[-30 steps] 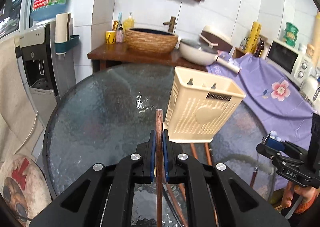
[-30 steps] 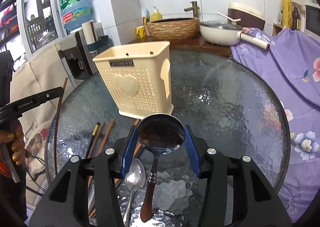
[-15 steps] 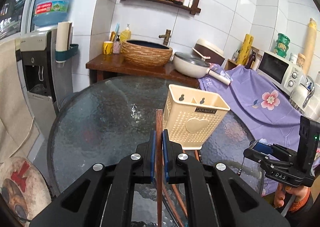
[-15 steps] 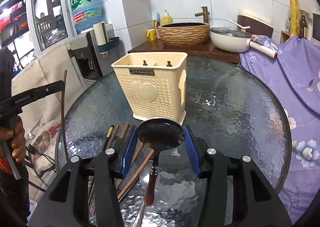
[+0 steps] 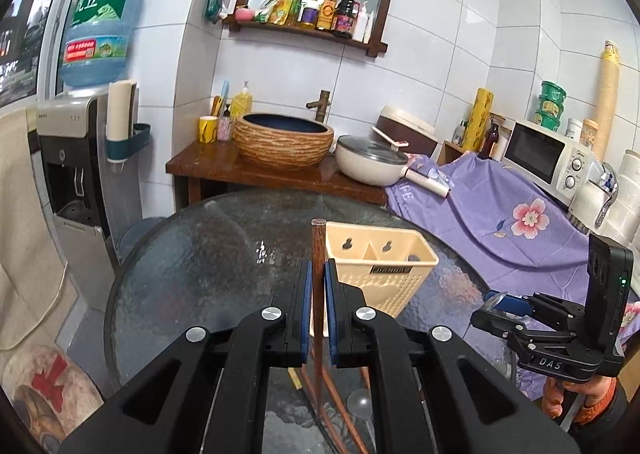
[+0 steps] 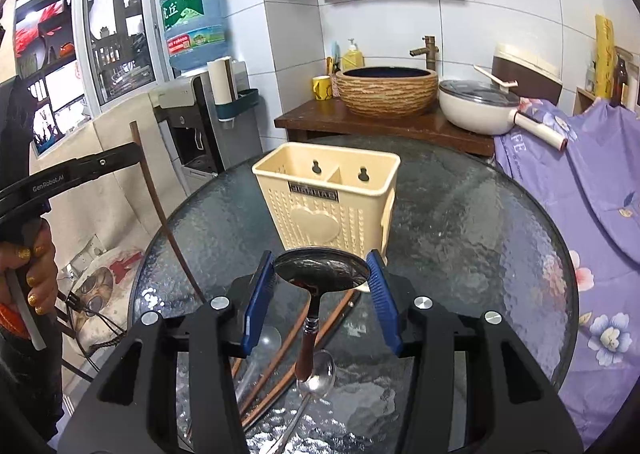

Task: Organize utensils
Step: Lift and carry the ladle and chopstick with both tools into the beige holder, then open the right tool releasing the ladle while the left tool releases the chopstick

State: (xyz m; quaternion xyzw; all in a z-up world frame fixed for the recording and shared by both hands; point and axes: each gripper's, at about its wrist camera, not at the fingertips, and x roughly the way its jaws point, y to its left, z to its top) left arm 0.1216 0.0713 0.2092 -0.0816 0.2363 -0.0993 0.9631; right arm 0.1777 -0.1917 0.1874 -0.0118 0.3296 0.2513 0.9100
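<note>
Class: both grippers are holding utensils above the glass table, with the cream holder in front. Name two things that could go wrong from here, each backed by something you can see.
1. The right gripper holds the ladle only by the rim of its bowl, handle dangling; it might swing or slip out.
2. The chopstick in the left gripper hangs long below the pads; it might knock the light utensil holder or miss a compartment.

Home kitchen: microwave (image 5: 550,157), basin (image 5: 284,139), pan (image 5: 370,163), water dispenser (image 5: 72,173).

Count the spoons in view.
3. A dark spoon is held in the right gripper. A steel spoon lies on the table below it. A clear spoon lies left of that, partly hidden. More may be hidden.
</note>
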